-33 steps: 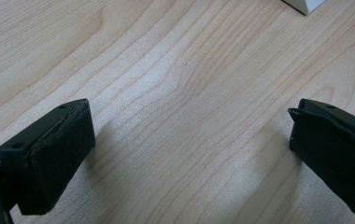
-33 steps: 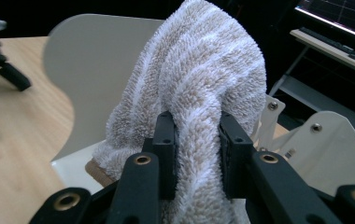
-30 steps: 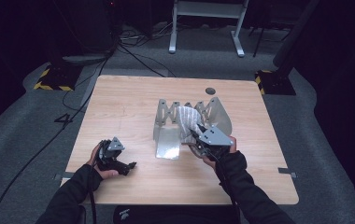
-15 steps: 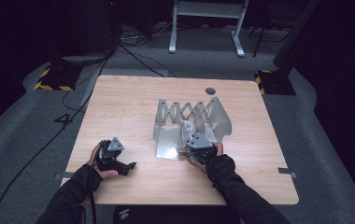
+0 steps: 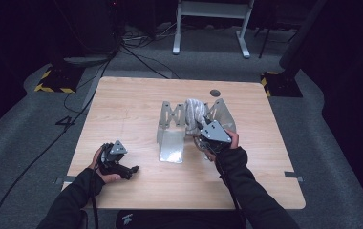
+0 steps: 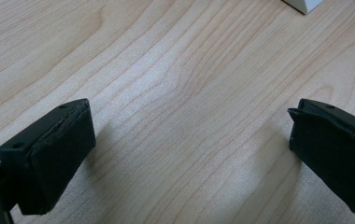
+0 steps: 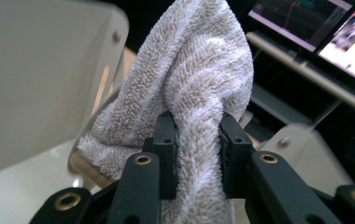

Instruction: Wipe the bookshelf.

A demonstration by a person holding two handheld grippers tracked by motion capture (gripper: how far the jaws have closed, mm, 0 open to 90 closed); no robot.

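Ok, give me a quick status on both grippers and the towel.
Right gripper shut on the towel, lifted at the folding rack. Left gripper open, empty, low over the table. Rack panels flank the towel closely.

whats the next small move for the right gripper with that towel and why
Probably carry the towel a bit further over the metal folding rack and lower it there. The right gripper has its jaws pinched on a bunched fold, with the towel lifted between the rack's panels. The left gripper sits open over bare table, so it isn't helping.
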